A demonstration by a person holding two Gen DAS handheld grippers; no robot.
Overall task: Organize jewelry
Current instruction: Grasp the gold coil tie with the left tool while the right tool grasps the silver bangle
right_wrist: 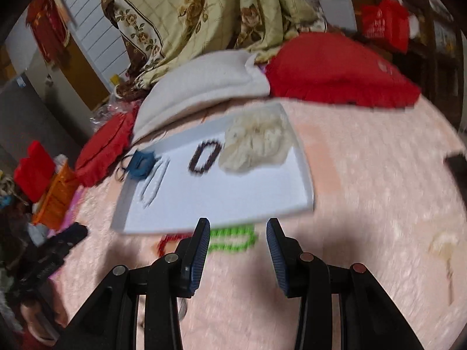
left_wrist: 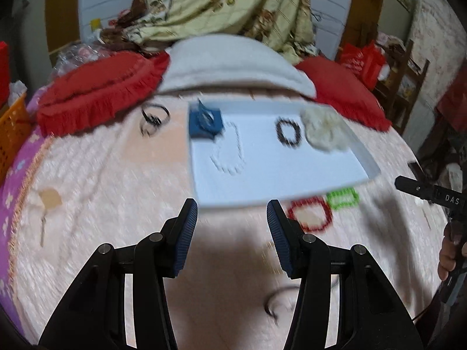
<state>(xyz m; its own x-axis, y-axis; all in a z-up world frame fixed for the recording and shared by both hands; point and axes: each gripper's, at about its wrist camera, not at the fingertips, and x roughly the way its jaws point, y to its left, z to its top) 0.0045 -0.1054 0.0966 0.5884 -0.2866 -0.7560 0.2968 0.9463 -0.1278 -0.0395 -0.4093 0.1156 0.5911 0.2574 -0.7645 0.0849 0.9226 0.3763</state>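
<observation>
Nearest the lens, both claws hang empty over the pink bedspread: the left claw has its blue pads spread with nothing between them, and so does the right claw. Both views are smeared with blur.

Just past my right claw's tips, at centre frame, lies the green bracelet, with the red bracelet to its left. In the left view they sit lower right of the white tray, just outside its near edge. Already in the tray: a dark bracelet, a white bead strand, a blue piece and a cream scrunchie.

I judge I'm between picks, lining up on green. Next I'd drop the right claw, straddle one side of the loop and pinch.
</observation>
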